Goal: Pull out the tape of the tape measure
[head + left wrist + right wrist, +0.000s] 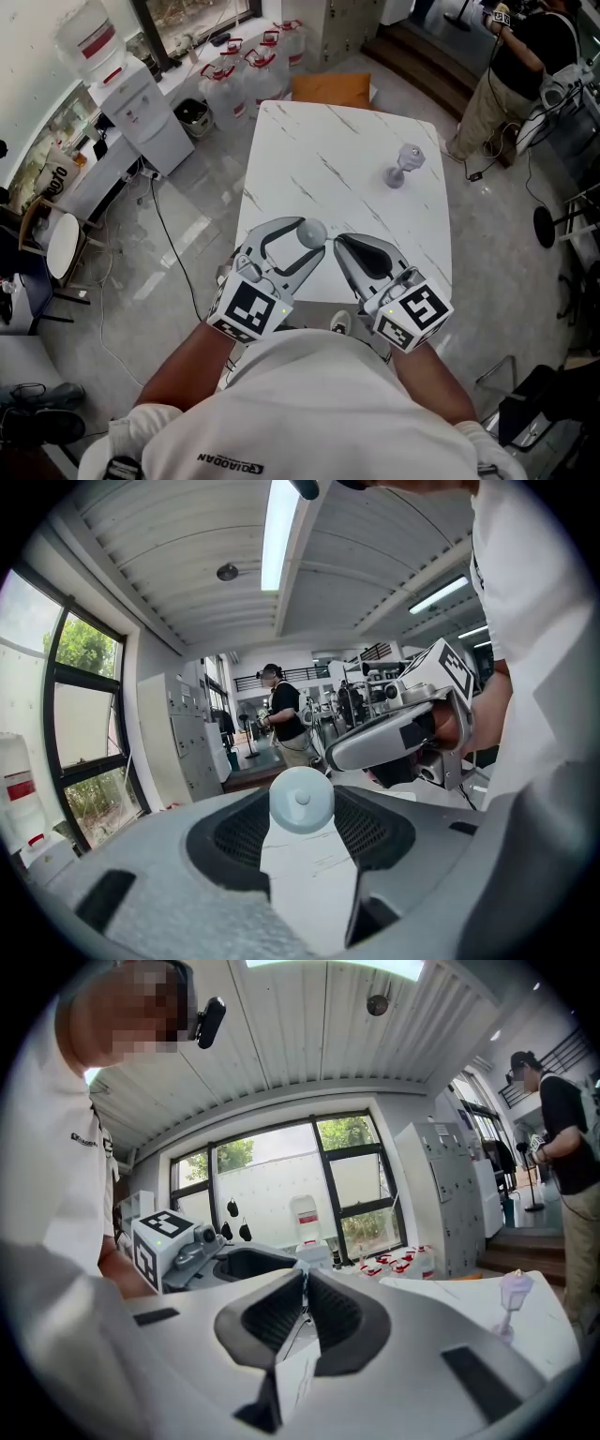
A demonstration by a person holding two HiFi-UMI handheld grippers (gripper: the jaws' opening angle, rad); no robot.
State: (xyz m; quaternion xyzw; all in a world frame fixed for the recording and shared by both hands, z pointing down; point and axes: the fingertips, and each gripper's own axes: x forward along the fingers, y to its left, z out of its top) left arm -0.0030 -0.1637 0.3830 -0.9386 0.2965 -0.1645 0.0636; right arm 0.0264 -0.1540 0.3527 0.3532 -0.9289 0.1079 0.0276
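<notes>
A small round pale grey tape measure (pixel 312 231) hangs over the near end of the white marble table (pixel 319 150). My left gripper (pixel 307 236) is shut on it, jaws standing wide around its round case. In the left gripper view the case is a pale disc (pixel 301 799) between the dark pads, with the right gripper (pixel 394 738) close at its upper right. My right gripper (pixel 337 242) is shut, its tips right against the case's right side. In the right gripper view the pads (pixel 328 1314) meet. Whether the tape's end is pinched there I cannot see.
A small clear purple goblet (pixel 403 166) stands on the table's far right part, also in the right gripper view (pixel 511 1299). Left of the table are a water dispenser (pixel 141 112) and several water bottles (pixel 248 66). A person (pixel 520 66) stands at the back right.
</notes>
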